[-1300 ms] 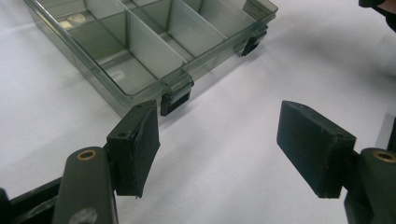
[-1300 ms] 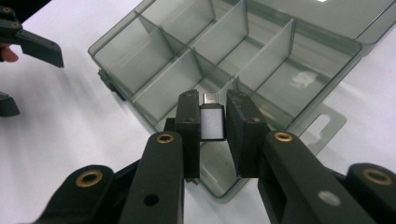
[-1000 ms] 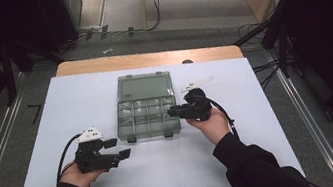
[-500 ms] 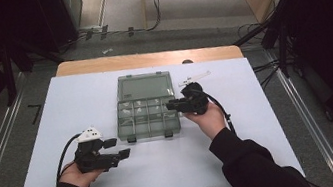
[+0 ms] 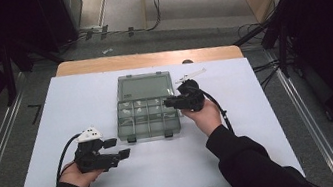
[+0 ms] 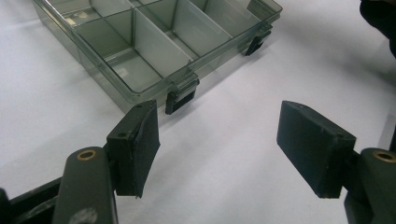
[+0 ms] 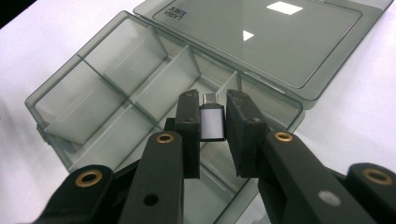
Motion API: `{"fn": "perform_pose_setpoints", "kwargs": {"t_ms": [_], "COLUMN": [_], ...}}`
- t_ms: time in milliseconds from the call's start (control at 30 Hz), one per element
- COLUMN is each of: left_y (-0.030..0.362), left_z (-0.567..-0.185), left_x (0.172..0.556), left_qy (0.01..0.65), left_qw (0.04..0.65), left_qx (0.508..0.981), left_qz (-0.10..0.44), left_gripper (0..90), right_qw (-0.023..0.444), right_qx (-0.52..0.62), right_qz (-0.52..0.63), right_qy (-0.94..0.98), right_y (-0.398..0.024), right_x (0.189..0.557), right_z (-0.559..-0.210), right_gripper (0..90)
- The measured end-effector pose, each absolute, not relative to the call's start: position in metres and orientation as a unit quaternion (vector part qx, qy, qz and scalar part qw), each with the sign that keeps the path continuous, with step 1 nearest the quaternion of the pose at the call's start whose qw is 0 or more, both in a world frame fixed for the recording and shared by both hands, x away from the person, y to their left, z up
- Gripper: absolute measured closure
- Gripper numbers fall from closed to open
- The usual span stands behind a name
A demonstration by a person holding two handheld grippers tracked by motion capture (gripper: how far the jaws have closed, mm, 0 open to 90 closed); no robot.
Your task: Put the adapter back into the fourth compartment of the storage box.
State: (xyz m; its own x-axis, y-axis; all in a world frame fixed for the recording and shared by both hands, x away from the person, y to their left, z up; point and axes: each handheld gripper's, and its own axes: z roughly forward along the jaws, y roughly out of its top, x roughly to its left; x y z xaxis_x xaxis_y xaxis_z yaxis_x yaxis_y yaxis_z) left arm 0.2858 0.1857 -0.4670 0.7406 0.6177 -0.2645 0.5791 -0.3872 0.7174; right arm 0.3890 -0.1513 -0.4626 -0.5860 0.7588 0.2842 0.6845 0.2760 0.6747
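left gripper (image 6: 217,140) jaws stand wide apart over white table (image 6: 224,168); clear compartment box (image 6: 154,42) at upper left.

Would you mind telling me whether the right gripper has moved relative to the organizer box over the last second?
Yes, slightly. The right gripper, holding a small adapter, has edged up the high view along the organizer box's right side, toward its open lid.

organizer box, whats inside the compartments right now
The organizer box lies open; the compartments in view look empty. The right gripper, holding a small silver adapter over it, covers part of the near ones.
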Motion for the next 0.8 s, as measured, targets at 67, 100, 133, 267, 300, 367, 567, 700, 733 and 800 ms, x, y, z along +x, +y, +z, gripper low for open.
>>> {"fn": "perform_pose_setpoints", "kwargs": {"t_ms": [67, 100, 133, 267, 300, 367, 567, 700, 733, 800], "left_y": [0.186, 0.186, 0.186, 0.186, 0.186, 0.186, 0.187, 0.188, 0.188, 0.189], "left_z": [-0.467, -0.467, -0.467, -0.467, -0.467, -0.467, -0.467, -0.466, -0.466, -0.465], "left_x": [0.286, 0.286, 0.286, 0.286, 0.286, 0.286, 0.286, 0.287, 0.287, 0.288], "left_qy": [0.359, 0.359, 0.359, 0.359, 0.360, 0.360, 0.360, 0.363, 0.364, 0.368], "left_qw": [0.421, 0.421, 0.421, 0.421, 0.422, 0.423, 0.425, 0.425, 0.425, 0.429], "left_qx": [0.832, 0.833, 0.833, 0.832, 0.832, 0.832, 0.831, 0.829, 0.828, 0.825], "left_qz": [0.023, 0.023, 0.023, 0.023, 0.023, 0.022, 0.021, 0.020, 0.018, 0.018], "left_gripper": [30.1, 30.1, 30.1, 30.1, 30.1, 30.1, 30.1, 30.1, 30.1, 30.0], "right_qw": [0.047, 0.048, 0.049, 0.051, 0.050, 0.051, 0.051, 0.052, 0.052, 0.052], "right_qx": [0.454, 0.454, 0.454, 0.458, 0.459, 0.460, 0.462, 0.465, 0.464, 0.461], "right_qz": [0.396, 0.394, 0.393, 0.388, 0.386, 0.383, 0.374, 0.378, 0.380, 0.384], "right_qy": [0.797, 0.797, 0.798, 0.798, 0.798, 0.799, 0.802, 0.799, 0.798, 0.798], "right_y": [-0.151, -0.150, -0.150, -0.149, -0.148, -0.147, -0.145, -0.145, -0.146, -0.147], "right_x": [0.391, 0.391, 0.392, 0.395, 0.395, 0.397, 0.402, 0.402, 0.402, 0.400], "right_z": [-0.464, -0.465, -0.466, -0.469, -0.470, -0.473, -0.480, -0.480, -0.479, -0.476], "right_gripper": [73.4, 73.4, 73.4, 73.4, 73.4, 73.4, 73.1, 66.8, 65.7, 61.7]}}
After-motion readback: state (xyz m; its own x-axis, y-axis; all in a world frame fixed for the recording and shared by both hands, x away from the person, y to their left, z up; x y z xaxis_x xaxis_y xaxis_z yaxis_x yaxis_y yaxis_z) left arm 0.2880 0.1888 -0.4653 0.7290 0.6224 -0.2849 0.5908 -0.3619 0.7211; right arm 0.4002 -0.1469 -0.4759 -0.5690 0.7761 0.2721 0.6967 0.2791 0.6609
